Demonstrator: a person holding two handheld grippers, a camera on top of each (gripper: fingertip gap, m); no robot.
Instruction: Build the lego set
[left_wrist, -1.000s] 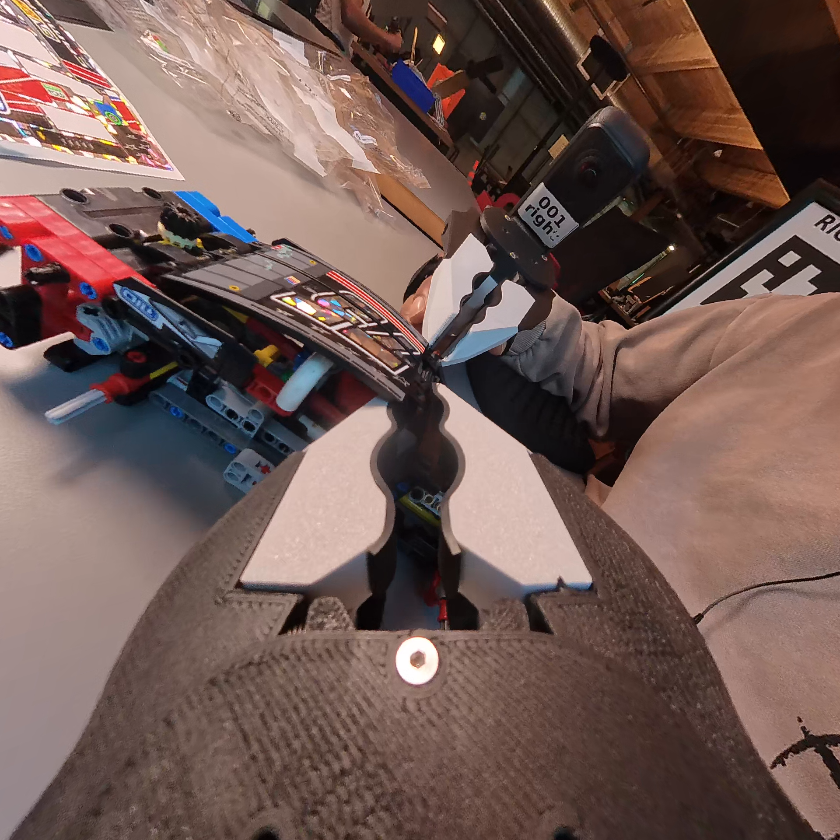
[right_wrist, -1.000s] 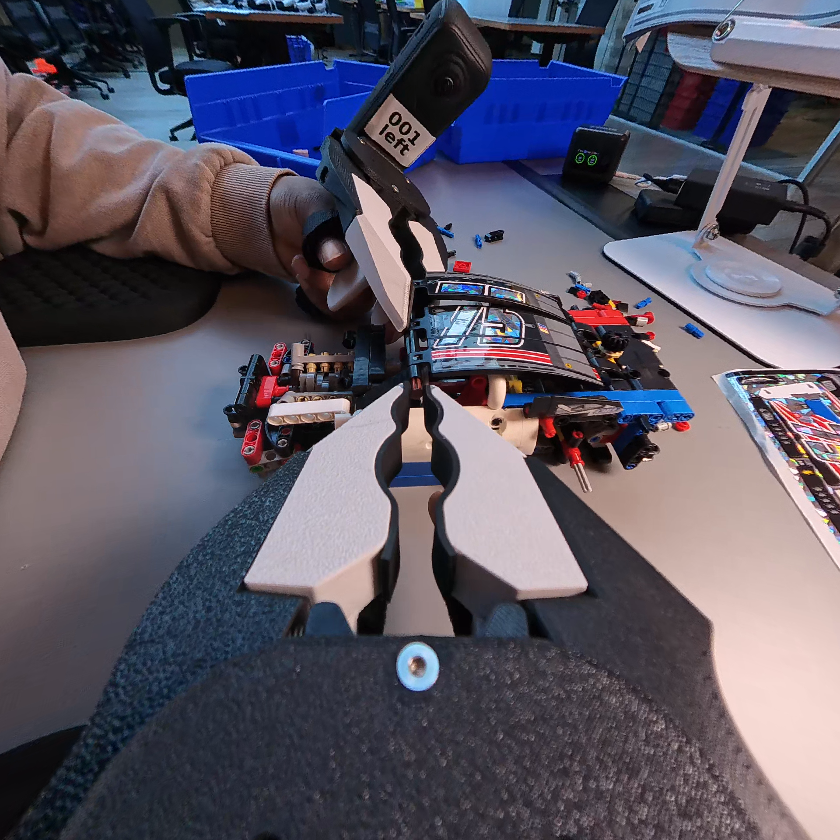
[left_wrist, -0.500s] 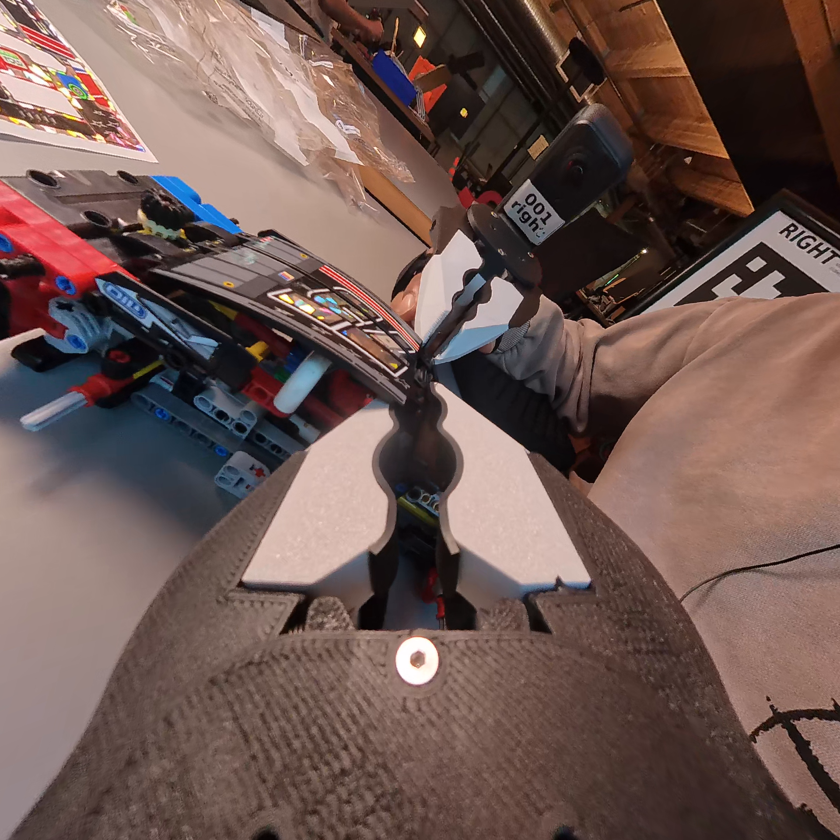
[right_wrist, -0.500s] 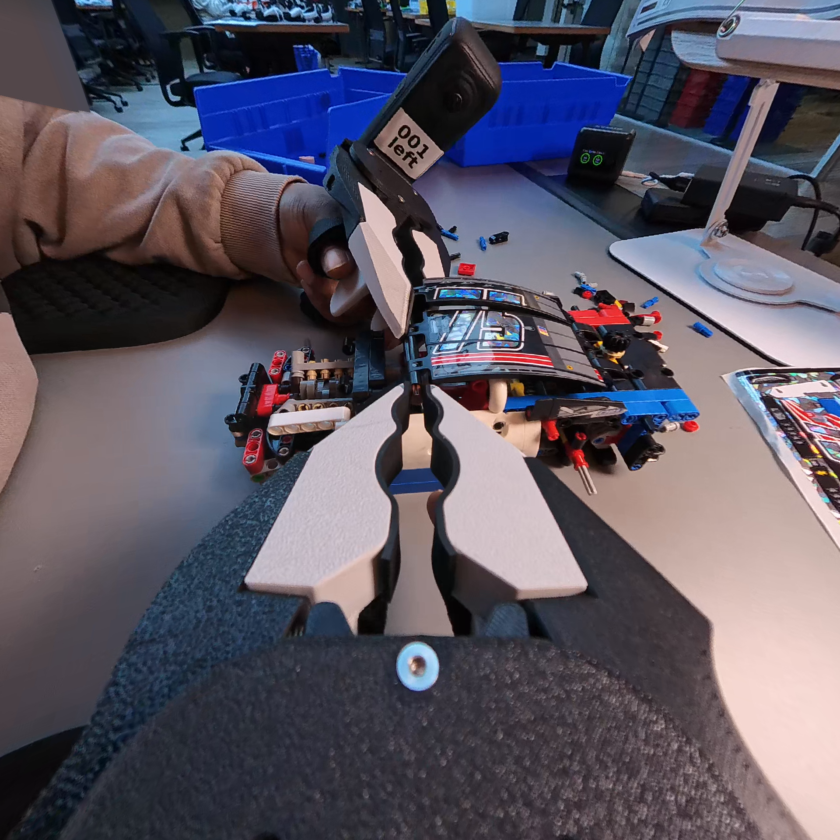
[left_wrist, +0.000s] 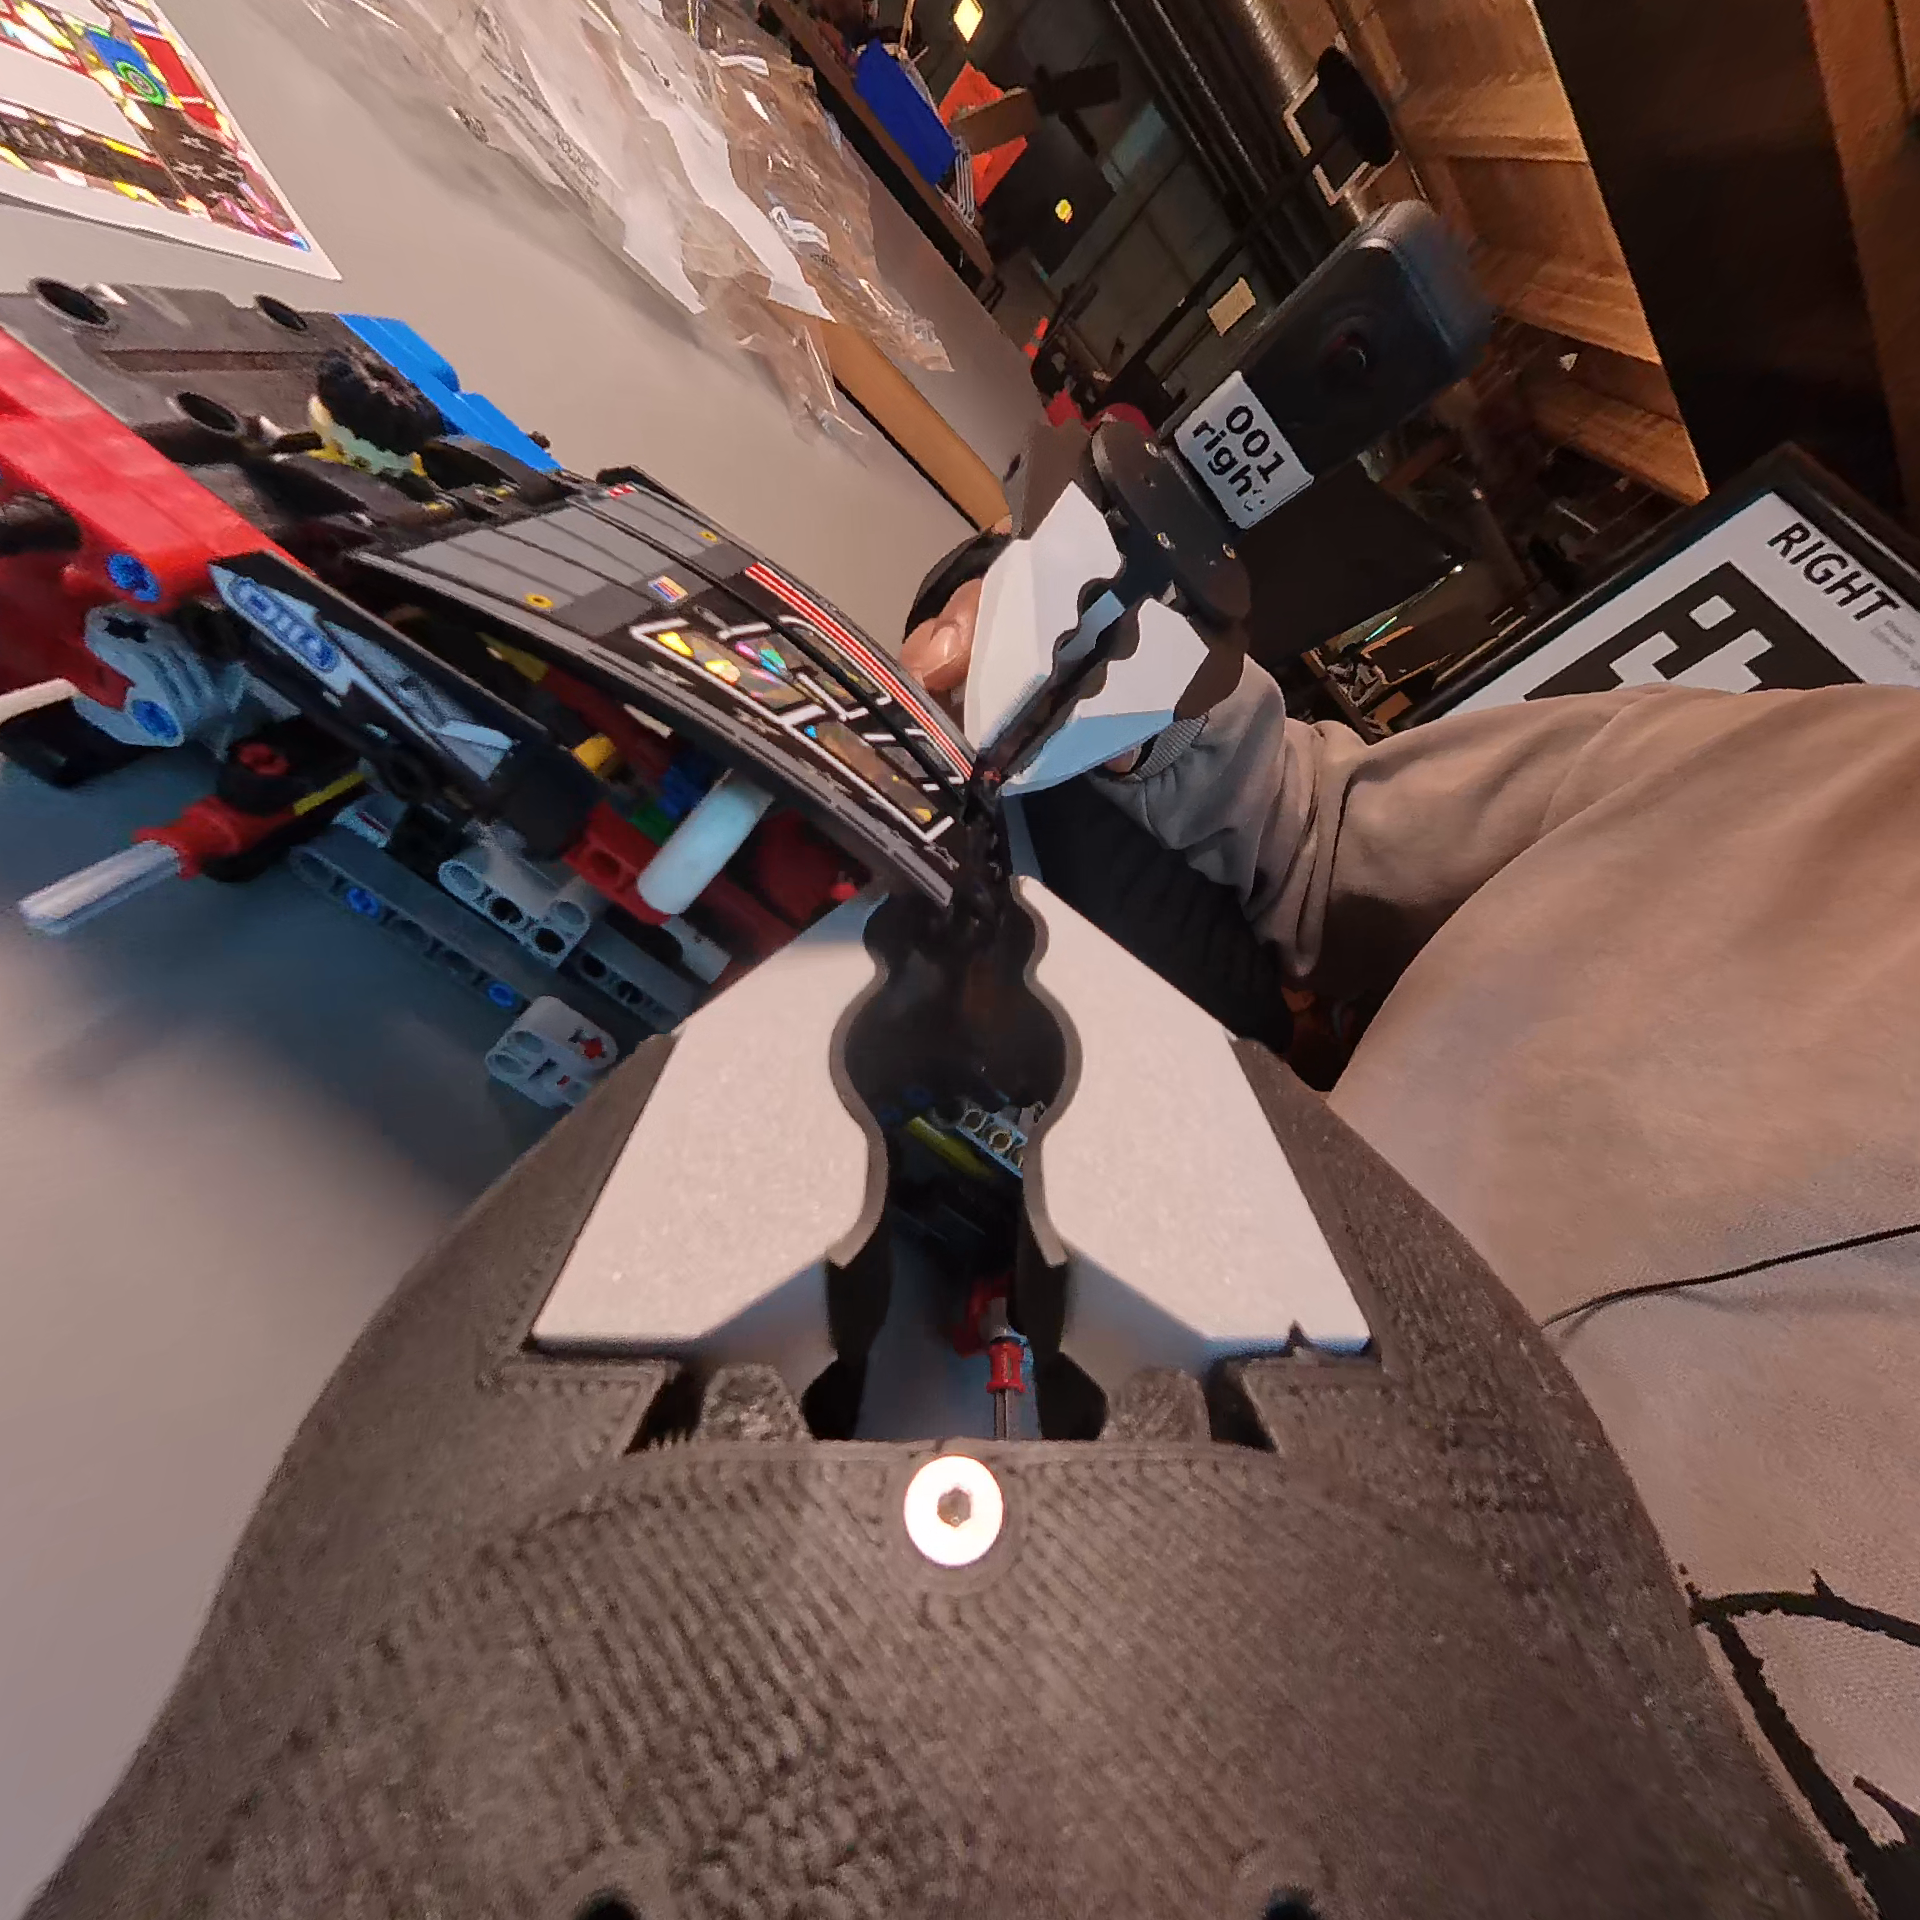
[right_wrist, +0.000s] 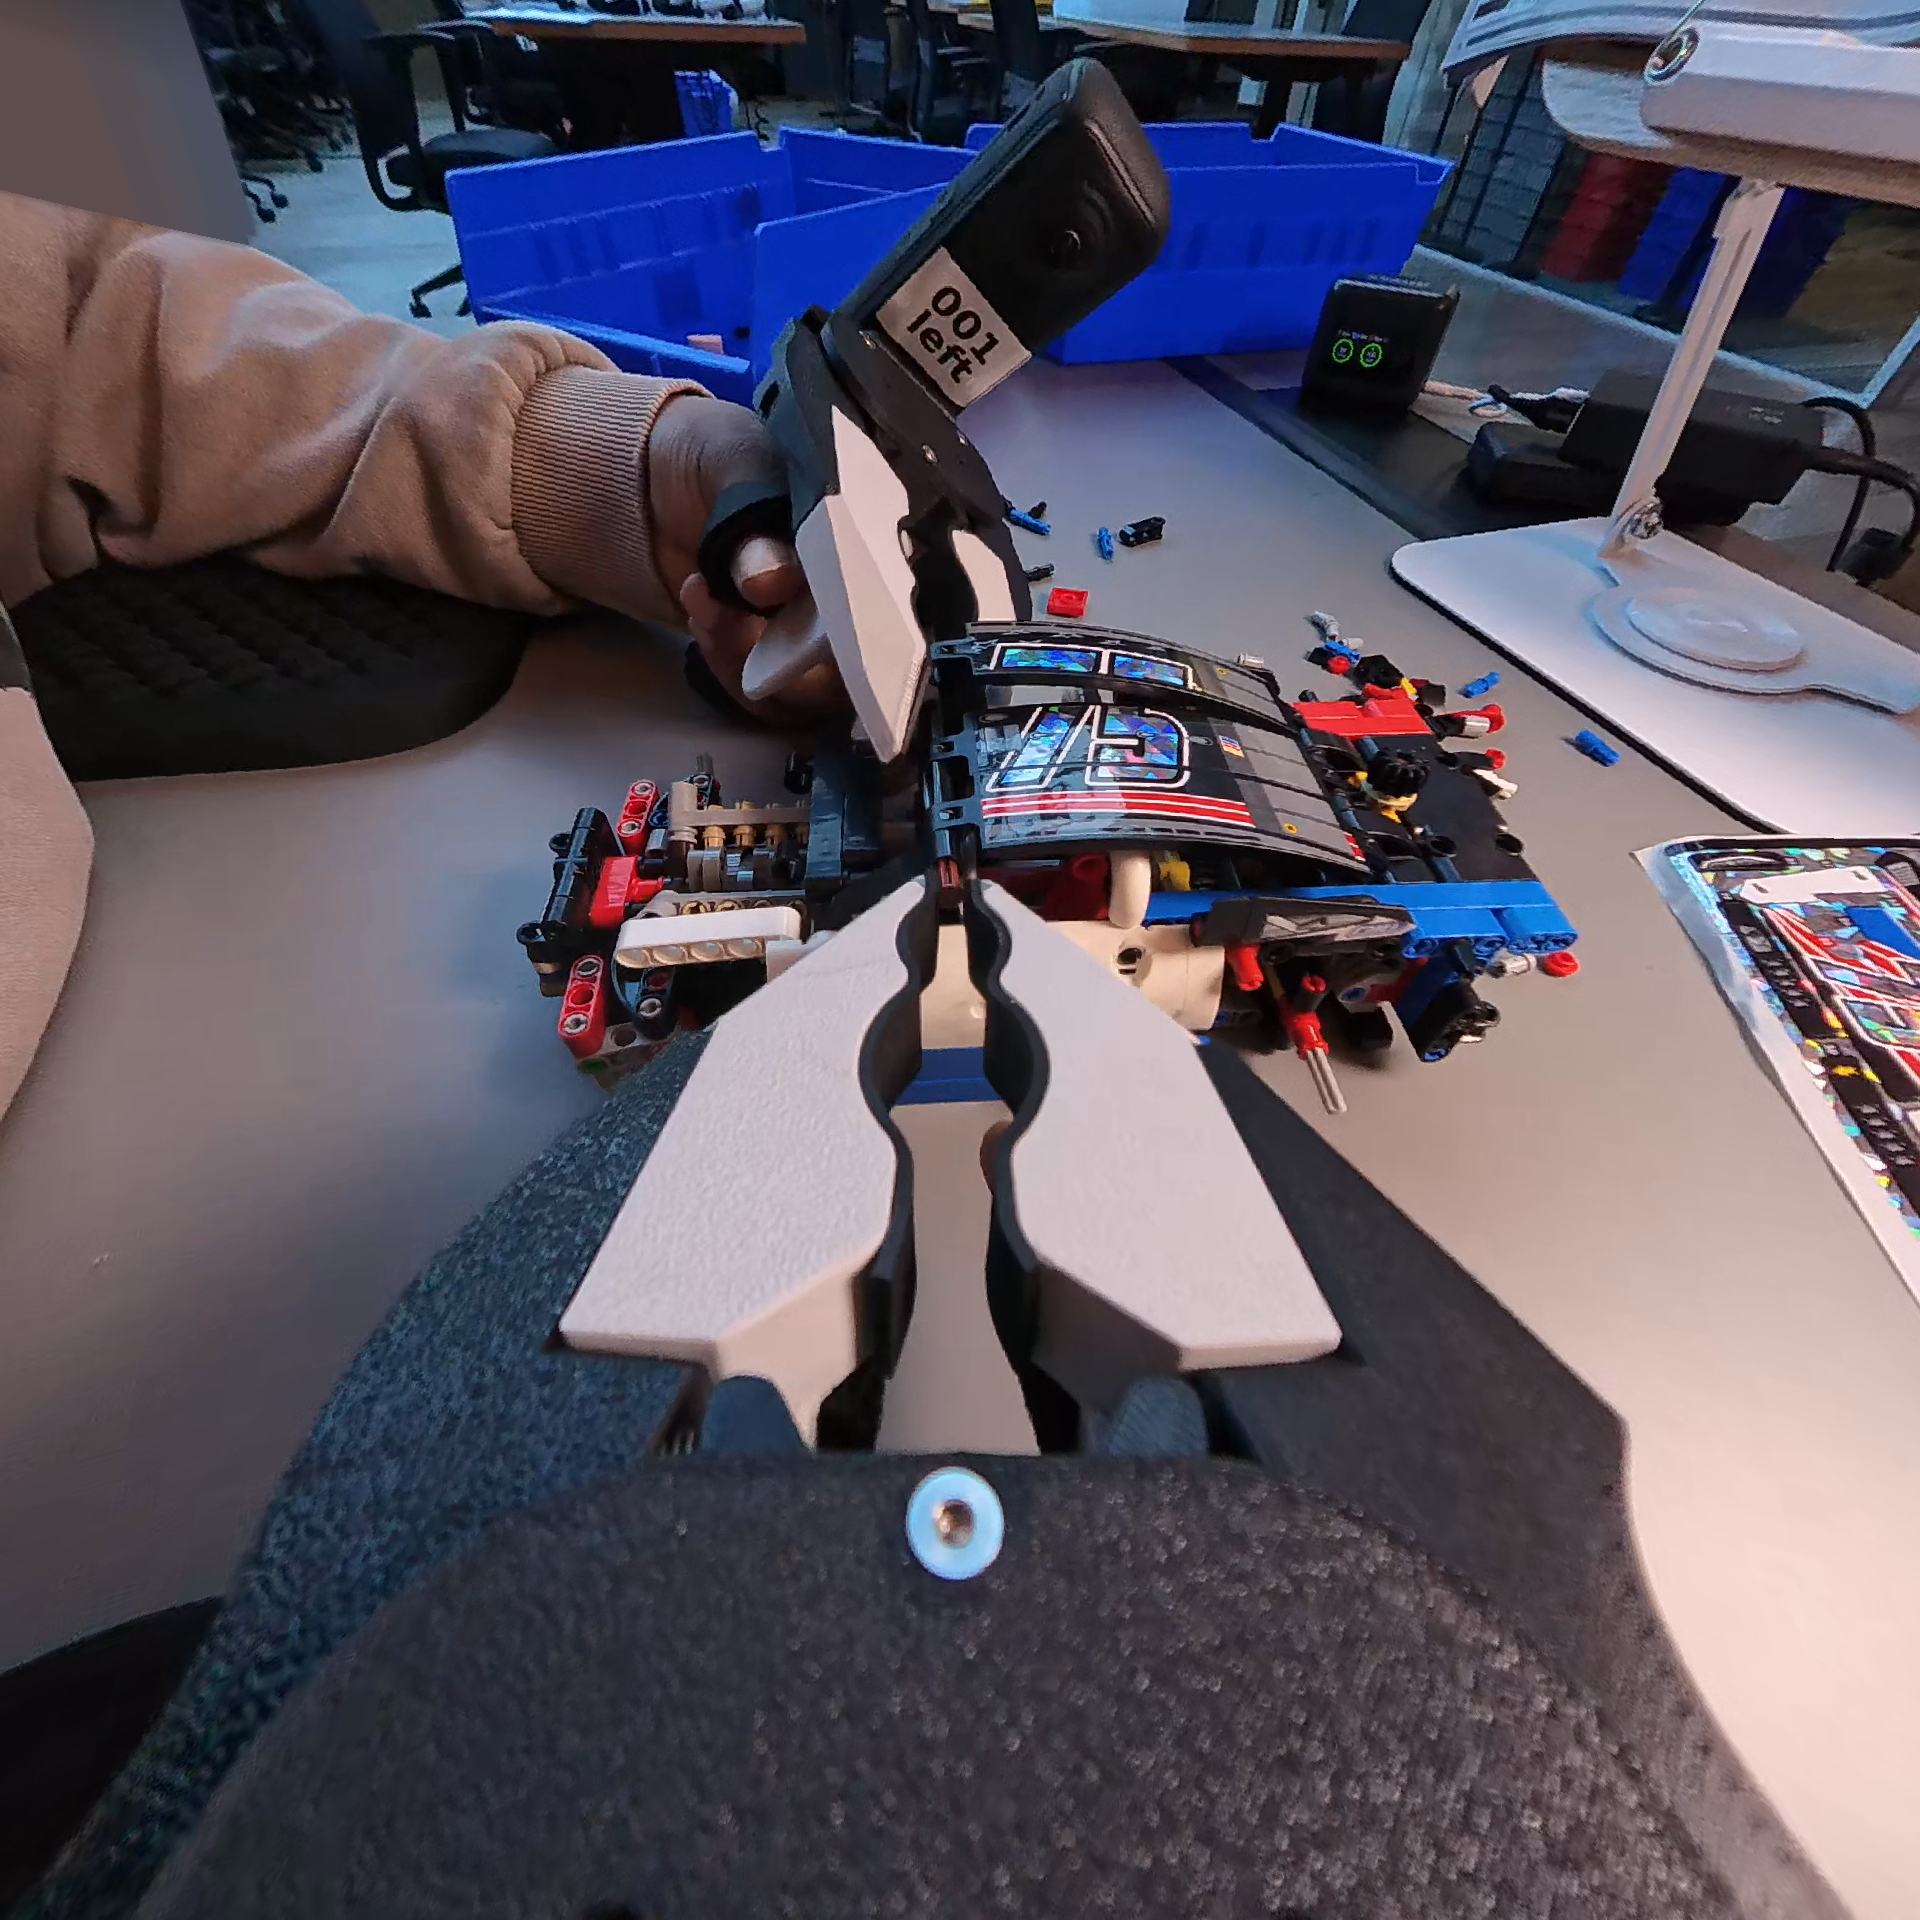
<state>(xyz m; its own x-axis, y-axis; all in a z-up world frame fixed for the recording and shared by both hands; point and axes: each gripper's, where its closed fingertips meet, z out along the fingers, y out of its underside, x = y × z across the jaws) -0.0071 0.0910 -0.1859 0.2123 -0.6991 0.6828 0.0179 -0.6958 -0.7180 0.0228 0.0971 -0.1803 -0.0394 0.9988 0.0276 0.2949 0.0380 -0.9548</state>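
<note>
A partly built Lego car in black, red and blue stands on the grey table. Its curved black roof panel bears shiny stickers and also shows in the left wrist view. My right gripper is shut on the panel's near rear corner, with a small dark red pin between its tips. My left gripper is shut on the same rear edge from the other side. Each gripper shows in the other's view: the left one, the right one, tips nearly touching.
Loose small pieces lie behind the car. A sticker sheet lies at the right, a white lamp base behind it. Blue bins stand at the back. A black pad lies under the left sleeve. Clear bags are heaped farther off. My right fingertips sit around 4 cm from my left ones.
Both grippers keep their hold on the panel's rear edge. The left gripper has shifted and tilted a little. The car stays where it was.
</note>
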